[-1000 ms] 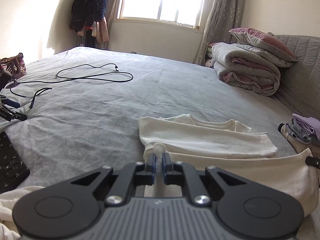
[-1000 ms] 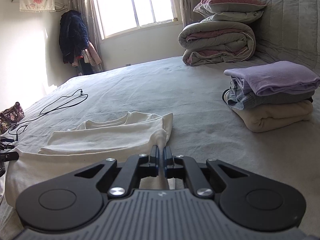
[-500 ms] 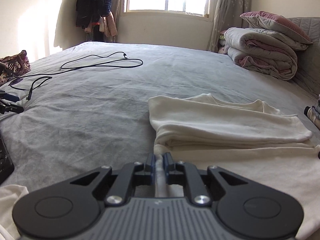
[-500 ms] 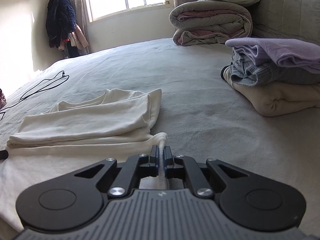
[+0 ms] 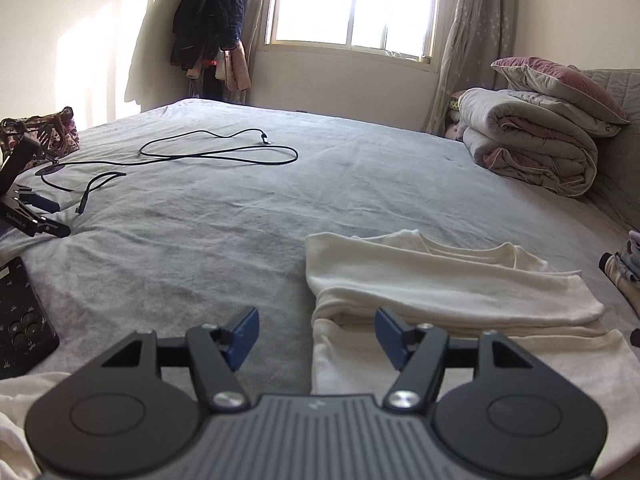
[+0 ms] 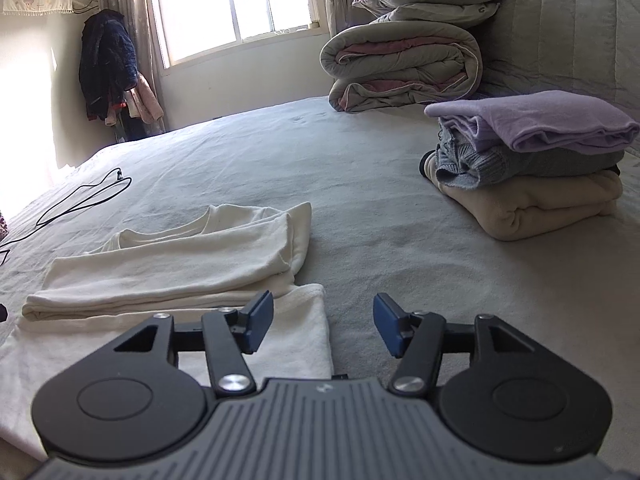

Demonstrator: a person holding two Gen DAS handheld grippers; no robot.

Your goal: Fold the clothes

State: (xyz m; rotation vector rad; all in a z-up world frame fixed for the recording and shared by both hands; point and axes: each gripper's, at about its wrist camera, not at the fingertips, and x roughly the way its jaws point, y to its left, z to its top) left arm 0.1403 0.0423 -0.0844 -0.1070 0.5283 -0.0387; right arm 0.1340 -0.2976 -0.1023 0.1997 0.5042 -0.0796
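Observation:
A cream long-sleeved shirt (image 5: 452,292) lies flat on the grey bed (image 5: 240,216), its sleeves folded across the body. It also shows in the right wrist view (image 6: 172,264). My left gripper (image 5: 316,334) is open and empty, hovering over the shirt's near left corner. My right gripper (image 6: 323,326) is open and empty, over the shirt's near right corner. Neither gripper holds cloth.
A stack of folded clothes (image 6: 532,160), lilac on top, sits to the right. A rolled duvet with pillows (image 5: 532,144) lies at the headboard. A black cable (image 5: 216,156), a phone (image 5: 20,320), a clamp (image 5: 28,216) and a patterned bag (image 5: 40,132) lie at left.
Both grippers were shut on the shirt's lower edge; they pulled it down, then opened and let the cloth drop onto the bed.

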